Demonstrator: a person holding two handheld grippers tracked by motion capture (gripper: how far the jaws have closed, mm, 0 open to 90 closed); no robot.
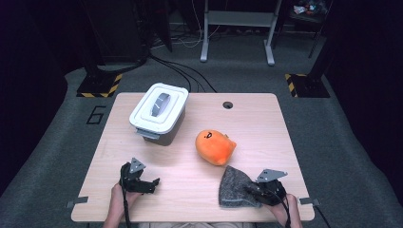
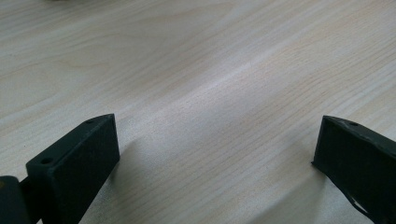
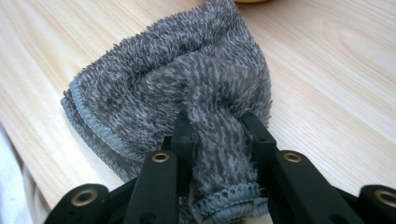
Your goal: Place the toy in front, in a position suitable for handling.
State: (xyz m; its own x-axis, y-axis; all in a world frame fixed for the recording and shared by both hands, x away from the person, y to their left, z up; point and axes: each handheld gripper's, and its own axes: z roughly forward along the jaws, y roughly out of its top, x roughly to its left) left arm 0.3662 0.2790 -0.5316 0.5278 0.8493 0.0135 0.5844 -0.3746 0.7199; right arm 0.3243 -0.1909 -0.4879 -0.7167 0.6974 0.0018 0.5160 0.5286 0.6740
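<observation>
pale wood grain is seen across the whole tabletop (image 1: 266,118), with dark carpet and cables around it. at the left of the high view the left gripper (image 1: 151,183) is held low over the near edge in the person's left hand (image 1: 121,197), a cable trailing back from it. in the left gripper view its two black jaws are set wide apart, with nothing but bare wood between them – no thing is held or touched. further back on the left half, a white-lidded grey box (image 1: 159,114) is placed with its lid shut and a grey handle laid flat on top. near the middle, an orange plush toy (image 1: 215,147) is laid on its side, a small dark mark on its upper face; it is well apart from the box. just beside the plush, toward the near right corner, a grey fleecy cloth (image 1: 234,187) is spread in a rumpled, roughly triangular heap, its stitched hem turned to the near edge. the right gripper (image 1: 252,192) is set against the cloth's right side – in the right gripper view (image 3: 218,133) a bunched fold of the cloth (image 3: 187,79) is pinched between the nearly closed jaws, its hemmed end poking back between the arms, while the rest lies on the wood.
</observation>
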